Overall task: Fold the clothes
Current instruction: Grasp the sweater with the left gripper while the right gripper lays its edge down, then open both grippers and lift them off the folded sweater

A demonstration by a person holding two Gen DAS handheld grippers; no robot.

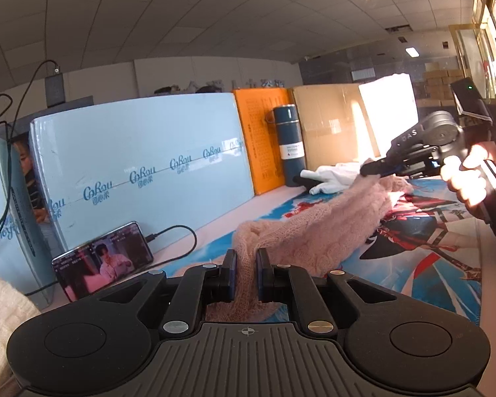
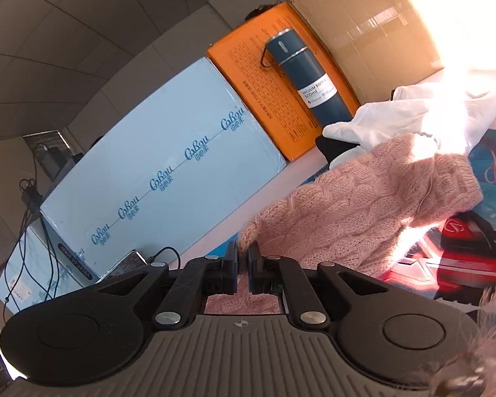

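Room: tiled ceiling overhead, strong sunlight from the right washing out part of both views.
Counter (image 1: 215,231): pale top, with a printed mat (image 1: 430,264) in blue, red and white spread over it.
Backdrop: light blue box (image 1: 142,152), orange box (image 1: 264,139) and cardboard box (image 1: 330,119) standing in a row along the far edge.
Bottle (image 1: 289,142): dark blue, upright against the orange box.
Phone (image 1: 102,261): propped at the foot of the blue box, screen lit, cable plugged in.
Sweater (image 1: 314,228): pink cable knit, stretched between the two claws above the mat, its middle sagging toward it.
White cloth (image 1: 334,178): crumpled behind the sweater, near the bottle.
Left claw (image 1: 246,264): closed, pinching one thin edge of the sweater.
Right claw (image 2: 243,264): closed, clamped on the sweater's other edge; knit shows between and behind its pads.
Hand (image 1: 469,178): grips the right claw's handle, sunlit.
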